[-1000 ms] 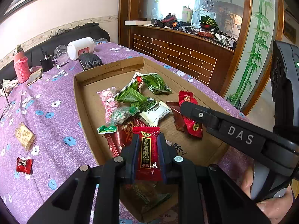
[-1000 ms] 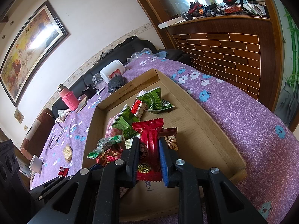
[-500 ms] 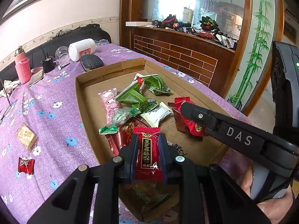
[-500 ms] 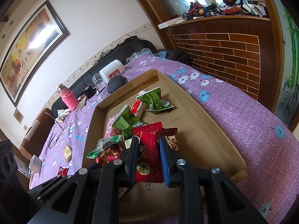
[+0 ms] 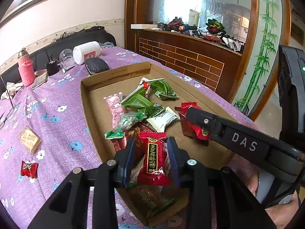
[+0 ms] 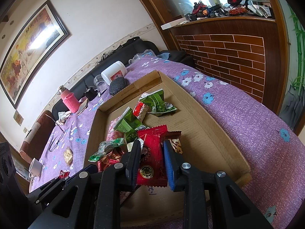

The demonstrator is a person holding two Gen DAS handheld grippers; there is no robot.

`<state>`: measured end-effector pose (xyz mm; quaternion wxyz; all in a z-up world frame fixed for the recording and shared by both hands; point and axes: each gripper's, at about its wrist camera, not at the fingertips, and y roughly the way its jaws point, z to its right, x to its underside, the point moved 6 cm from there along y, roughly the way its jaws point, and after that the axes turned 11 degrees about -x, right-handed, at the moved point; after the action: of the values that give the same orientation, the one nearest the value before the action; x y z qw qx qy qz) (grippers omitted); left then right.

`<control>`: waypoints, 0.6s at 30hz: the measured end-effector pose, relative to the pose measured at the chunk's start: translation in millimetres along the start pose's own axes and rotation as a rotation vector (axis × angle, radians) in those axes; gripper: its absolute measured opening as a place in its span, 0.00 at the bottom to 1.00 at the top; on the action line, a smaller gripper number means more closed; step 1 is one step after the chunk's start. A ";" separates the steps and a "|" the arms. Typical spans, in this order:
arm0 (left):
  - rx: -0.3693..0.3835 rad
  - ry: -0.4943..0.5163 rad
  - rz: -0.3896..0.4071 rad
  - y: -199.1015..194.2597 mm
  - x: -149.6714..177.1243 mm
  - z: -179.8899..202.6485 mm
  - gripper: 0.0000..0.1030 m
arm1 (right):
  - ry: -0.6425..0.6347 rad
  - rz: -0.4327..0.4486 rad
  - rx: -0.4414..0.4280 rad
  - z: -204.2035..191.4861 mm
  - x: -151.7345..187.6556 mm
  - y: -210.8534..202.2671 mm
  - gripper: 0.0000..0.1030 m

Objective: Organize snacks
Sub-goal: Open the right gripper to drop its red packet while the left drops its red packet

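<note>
The left gripper [image 5: 150, 157] has just been opening its fingers [image 5: 127, 156]; the red sesame candy [image 5: 153, 160] stands between them with clear gaps on both sides, so the fingers are apart and no longer pressing it. The right gripper [image 6: 150, 160] has also just been easing open, and its red coin-marked candy [image 6: 151, 152] sits between the fingers [image 6: 133, 156], the left one still looking close against the wrapper, the blue-padded one showing a sliver of daylight; I read it as released or nearly so. Both candies are low over the near end of the cardboard tray [image 5: 114, 77], which lies on the purple flowered counter [image 5: 57, 114] and already holds the pile of green, pink and white packets [image 5: 141, 105]. To do this release well, each pair of fingers should spread fully before lifting, and then draw straight back and up so a crinkled wrapper edge does not snag and get dragged out. Two strays remain on the counter outside the tray: a small red candy [image 5: 29, 168] and a tan packet [image 5: 30, 139], probably next.
</note>
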<state>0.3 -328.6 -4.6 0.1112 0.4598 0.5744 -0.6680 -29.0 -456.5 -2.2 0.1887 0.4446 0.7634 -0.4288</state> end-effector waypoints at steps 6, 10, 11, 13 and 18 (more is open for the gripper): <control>-0.009 0.000 0.008 -0.9 -1.2 0.0 0.37 | -0.007 0.004 0.006 -1.7 -0.3 -1.6 0.32; -0.010 -0.002 0.010 -1.0 -1.3 -0.1 0.42 | -0.015 0.006 0.010 -4.1 -0.8 -2.3 0.38; -0.011 -0.004 0.012 -1.1 -1.4 -0.2 0.43 | -0.016 0.008 0.009 -3.9 -1.0 -3.0 0.39; -0.014 -0.006 0.014 -1.4 -1.9 -1.1 0.43 | -0.016 0.016 0.007 -4.5 -1.5 -4.7 0.41; -0.020 -0.013 0.020 -2.1 -3.0 -3.7 0.43 | -0.041 0.058 0.018 -10.7 -3.7 -12.8 0.63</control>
<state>2.4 -325.9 -0.6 0.1261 0.4601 0.5758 -0.6639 -36.9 -452.7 12.6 0.2127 0.4593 0.7423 -0.4391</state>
